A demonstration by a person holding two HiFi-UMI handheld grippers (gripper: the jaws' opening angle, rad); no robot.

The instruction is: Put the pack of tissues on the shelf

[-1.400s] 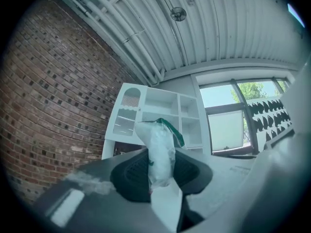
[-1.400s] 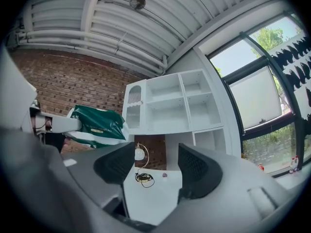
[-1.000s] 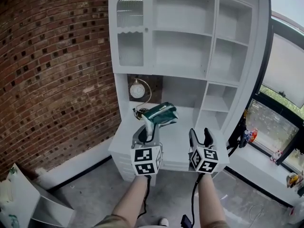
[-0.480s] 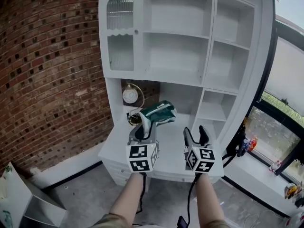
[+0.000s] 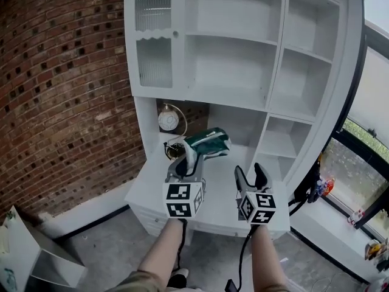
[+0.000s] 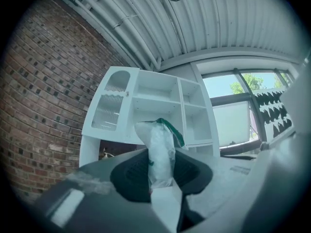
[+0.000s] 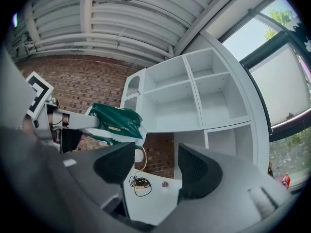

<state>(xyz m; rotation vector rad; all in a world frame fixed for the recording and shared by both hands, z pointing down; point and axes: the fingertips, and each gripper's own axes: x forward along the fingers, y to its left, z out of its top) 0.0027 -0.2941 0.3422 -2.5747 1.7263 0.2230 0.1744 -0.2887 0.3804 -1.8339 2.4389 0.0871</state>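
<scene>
My left gripper (image 5: 189,162) is shut on the green and clear pack of tissues (image 5: 207,144), held up in front of the white shelf unit (image 5: 243,78). In the left gripper view the pack (image 6: 160,152) stands pinched between the dark jaws, its green end on top. My right gripper (image 5: 253,178) is open and empty, level with the left one and to its right. From the right gripper view the pack (image 7: 115,123) shows at the left, with the left gripper's jaw on it.
The unit's counter (image 5: 219,187) carries a round clock (image 5: 168,120) and a coil of cable (image 5: 174,150) at its back left. A brick wall (image 5: 61,90) runs along the left. A window (image 5: 371,102) lies to the right. A small white cabinet (image 5: 24,260) stands at the lower left.
The view has drawn closer to the shelf unit and tilted up. Both grippers keep their hold and spacing, the pack rising slightly towards the unit.
</scene>
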